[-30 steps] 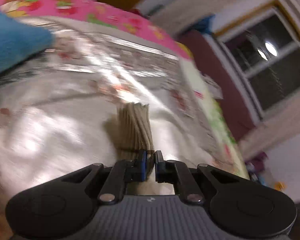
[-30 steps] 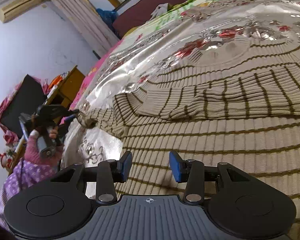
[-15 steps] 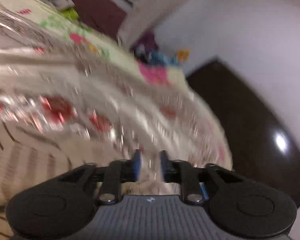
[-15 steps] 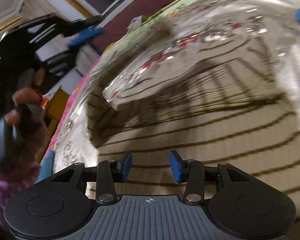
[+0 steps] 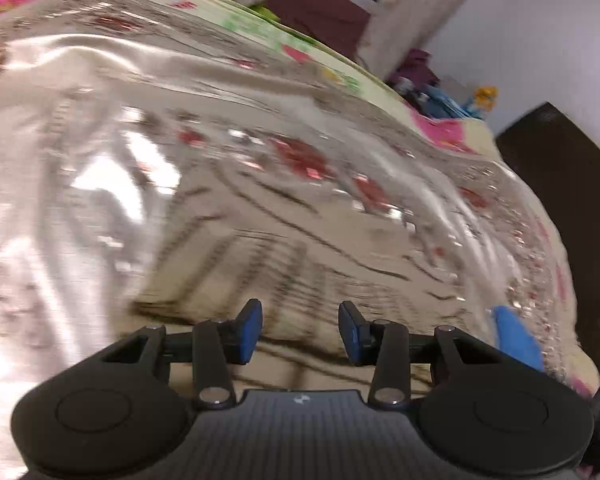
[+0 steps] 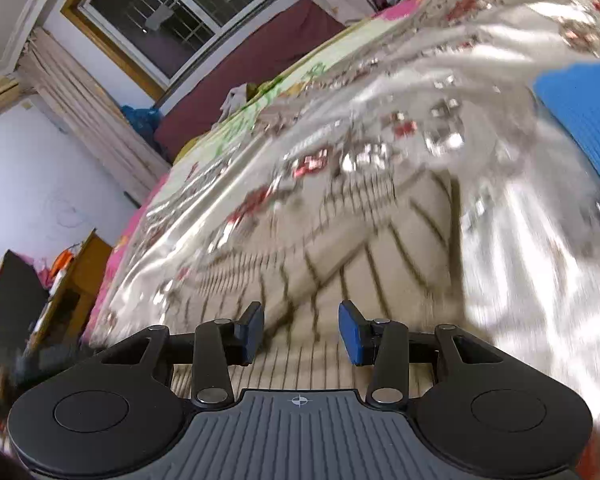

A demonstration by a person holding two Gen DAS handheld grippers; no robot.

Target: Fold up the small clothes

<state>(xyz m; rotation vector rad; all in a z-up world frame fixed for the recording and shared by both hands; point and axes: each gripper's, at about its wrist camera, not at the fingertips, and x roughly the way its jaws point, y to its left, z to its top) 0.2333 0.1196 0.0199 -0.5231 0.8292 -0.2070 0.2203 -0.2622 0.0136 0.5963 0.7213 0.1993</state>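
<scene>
Just beyond parted jaws, striped sweater (image 5: 284, 248)

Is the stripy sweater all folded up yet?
Not yet. One sleeve already looks folded across the striped sweater, which lies on the shiny bedspread. Right now nothing is held: the left gripper has just been opening with nothing between its jaws, and the right gripper is open too. More folds likely remain.

The sweater (image 6: 340, 248) lay on the bedspread (image 6: 520, 240) atop the bed, below the window (image 6: 188, 12); a cabinet (image 6: 80, 276) stood left of the bed.
</scene>
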